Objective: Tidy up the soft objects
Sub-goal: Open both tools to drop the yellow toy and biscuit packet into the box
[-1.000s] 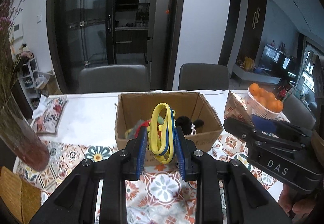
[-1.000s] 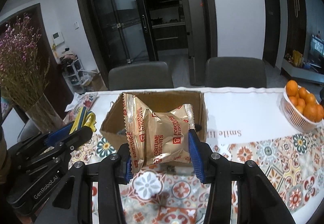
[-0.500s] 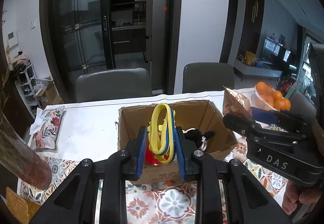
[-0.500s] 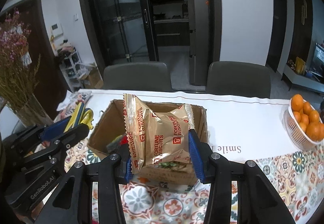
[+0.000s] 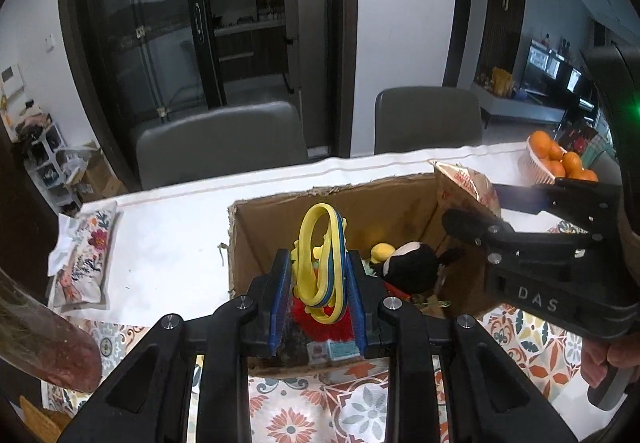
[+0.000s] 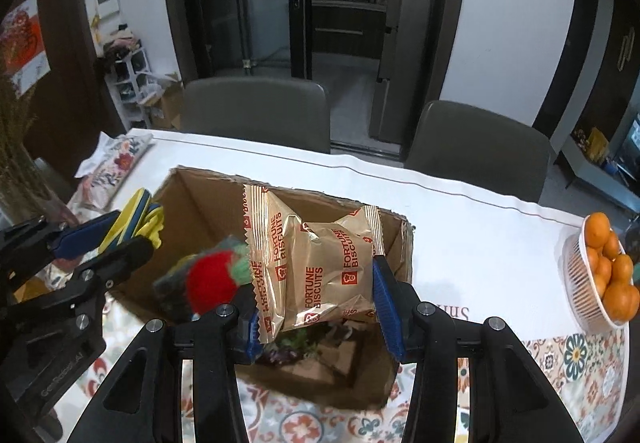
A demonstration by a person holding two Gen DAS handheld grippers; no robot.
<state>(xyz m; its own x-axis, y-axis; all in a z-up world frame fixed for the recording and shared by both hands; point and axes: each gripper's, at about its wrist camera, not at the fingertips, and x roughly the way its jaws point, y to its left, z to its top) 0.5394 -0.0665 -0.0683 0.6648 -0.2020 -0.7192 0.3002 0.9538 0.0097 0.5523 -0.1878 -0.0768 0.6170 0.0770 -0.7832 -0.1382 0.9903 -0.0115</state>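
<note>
Two loads hover over the open brown cardboard box: left gripper fingers clamp yellow-and-blue rubbery loops, right gripper fingers pinch a gold biscuit packet. Plush toys already sit inside; both releases remain.

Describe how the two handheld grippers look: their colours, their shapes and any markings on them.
Both are black plastic tools with two long fingers, silver screws and ribbed blue pads. The left gripper bears "GenRobot.AI" in pale letters on its side, as the right wrist view shows. The right gripper bears "DAS" on its body, and a green light glows above it in the left wrist view.
</note>
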